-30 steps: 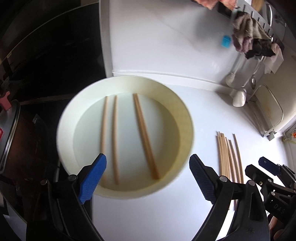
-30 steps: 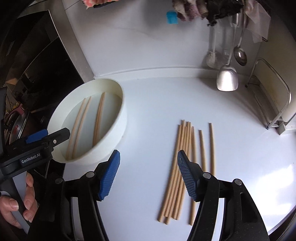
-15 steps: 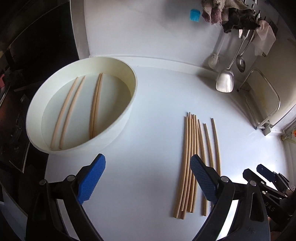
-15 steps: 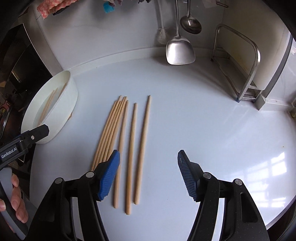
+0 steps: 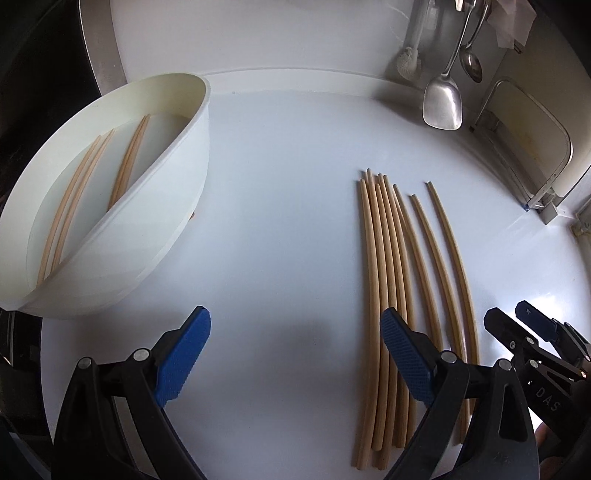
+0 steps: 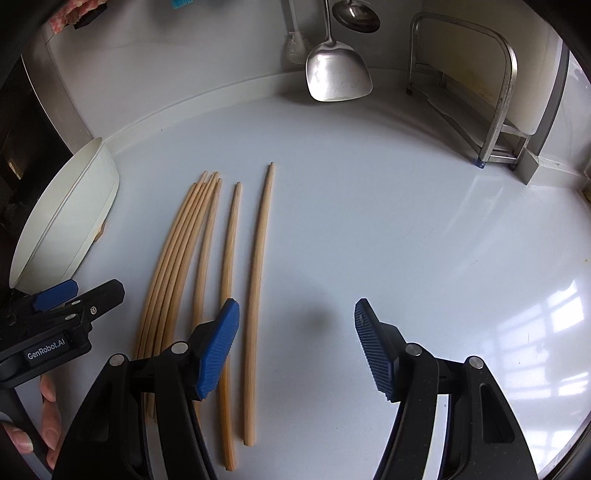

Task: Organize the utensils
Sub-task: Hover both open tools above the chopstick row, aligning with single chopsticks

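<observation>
Several wooden chopsticks (image 5: 388, 258) lie side by side on the white counter, also in the right wrist view (image 6: 207, 258). A white bowl (image 5: 166, 206) at the left holds several more chopsticks (image 5: 74, 199); the bowl shows at the left edge of the right wrist view (image 6: 66, 218). My left gripper (image 5: 295, 354) is open and empty, low over the counter, its right finger above the near ends of the loose chopsticks. My right gripper (image 6: 295, 347) is open and empty, its left finger over the rightmost chopsticks.
A metal spatula (image 6: 338, 74), a ladle (image 6: 356, 16) and a brush (image 5: 410, 62) hang at the back wall. A metal rack (image 6: 480, 92) stands at the back right. A dark stove area lies left of the bowl.
Both grippers have swung right, from over the bowl to the loose chopsticks, and dropped closer to the counter. Both have stayed open.
</observation>
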Available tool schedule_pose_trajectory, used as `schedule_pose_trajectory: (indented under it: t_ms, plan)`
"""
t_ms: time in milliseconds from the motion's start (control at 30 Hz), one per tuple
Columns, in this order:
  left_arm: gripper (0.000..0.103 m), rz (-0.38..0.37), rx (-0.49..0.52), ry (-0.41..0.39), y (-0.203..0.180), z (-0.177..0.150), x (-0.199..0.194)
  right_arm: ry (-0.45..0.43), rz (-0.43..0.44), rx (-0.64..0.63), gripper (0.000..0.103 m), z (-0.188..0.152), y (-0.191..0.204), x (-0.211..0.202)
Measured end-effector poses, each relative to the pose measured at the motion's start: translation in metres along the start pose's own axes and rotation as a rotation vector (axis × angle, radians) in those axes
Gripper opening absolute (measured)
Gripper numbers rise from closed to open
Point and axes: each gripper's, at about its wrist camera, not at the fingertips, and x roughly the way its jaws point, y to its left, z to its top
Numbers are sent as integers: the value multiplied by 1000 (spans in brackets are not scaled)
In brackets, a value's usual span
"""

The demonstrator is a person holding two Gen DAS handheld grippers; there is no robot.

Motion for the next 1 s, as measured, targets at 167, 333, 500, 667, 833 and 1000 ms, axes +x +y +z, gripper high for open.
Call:
schedule_pose_trajectory:
  t_ms: [167,333,500,667,833,1000]
  plan:
    - [91,10,8,2,2,3,6,10,-12,-11,62,1,3,8]
    - [91,13,18,15,1,2,10,3,-34,-23,62,-1,10,10]
    - [91,4,7,18,4,2,9,4,-61,-45,62,-3,14,11]
    - [91,11,4,17,7,-1,10,5,-80,-50,62,-3,14,12]
    - [91,12,9,19,8,-5,8,3,-109,-72,62,-6,17,12]
    - [91,9,15,19,9,-5,6,0,-132,-71,62,-6,17,10]
